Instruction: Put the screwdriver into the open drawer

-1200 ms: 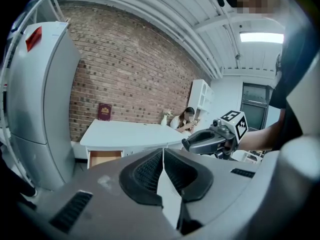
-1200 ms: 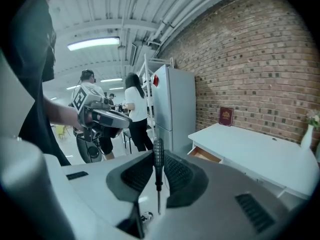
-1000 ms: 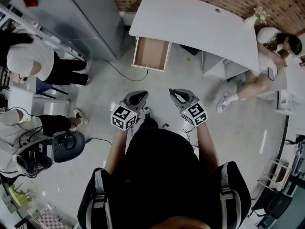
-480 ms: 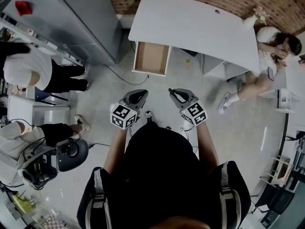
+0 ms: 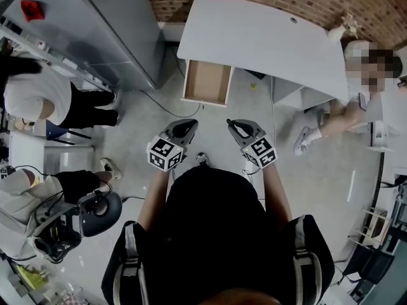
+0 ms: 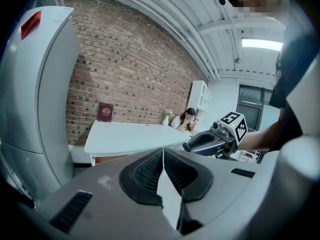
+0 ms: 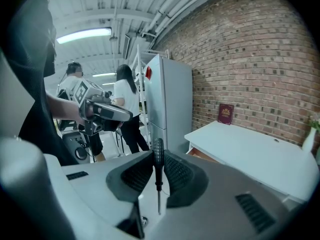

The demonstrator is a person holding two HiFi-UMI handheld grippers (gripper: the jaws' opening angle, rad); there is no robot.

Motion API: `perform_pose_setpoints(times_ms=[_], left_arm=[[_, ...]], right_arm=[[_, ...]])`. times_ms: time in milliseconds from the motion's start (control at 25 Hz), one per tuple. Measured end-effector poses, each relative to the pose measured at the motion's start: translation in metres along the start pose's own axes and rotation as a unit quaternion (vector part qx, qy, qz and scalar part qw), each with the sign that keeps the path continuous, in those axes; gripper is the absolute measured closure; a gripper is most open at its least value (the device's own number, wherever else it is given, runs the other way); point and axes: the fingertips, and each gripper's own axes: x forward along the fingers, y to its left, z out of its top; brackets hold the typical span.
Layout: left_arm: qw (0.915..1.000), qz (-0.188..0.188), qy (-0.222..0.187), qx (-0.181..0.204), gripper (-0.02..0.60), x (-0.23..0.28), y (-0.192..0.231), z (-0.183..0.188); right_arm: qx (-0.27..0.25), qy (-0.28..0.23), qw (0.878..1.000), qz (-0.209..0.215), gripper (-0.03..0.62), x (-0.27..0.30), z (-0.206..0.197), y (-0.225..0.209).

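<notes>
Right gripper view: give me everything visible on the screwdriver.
Small screwdriver: dark ribbed handle, thin metal shaft. The right gripper is shut on the handle, one pad on either side. The handle end pokes past the jaw tips and the shaft runs back toward the gripper body. Nothing else touches it. It is held in the air, short of the open drawer. Tip type is too small to tell.
</notes>
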Motion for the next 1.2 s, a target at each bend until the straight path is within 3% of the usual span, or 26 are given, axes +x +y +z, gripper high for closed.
perform_pose_setpoints(times_ms=[840,1200], left_arm=[[0.9996,-0.023,-0.010,-0.011,0.561,-0.017,0.055,-0.008],[0.9997,-0.015,0.002,-0.018,0.561,-0.009,0.060,-0.010]], right_arm=[[-0.010,0.013,0.999,-0.028,0.471,0.049,0.022,0.005],[-0.001,0.016,1.000,-0.016,0.471,0.057,0.018,-0.008]])
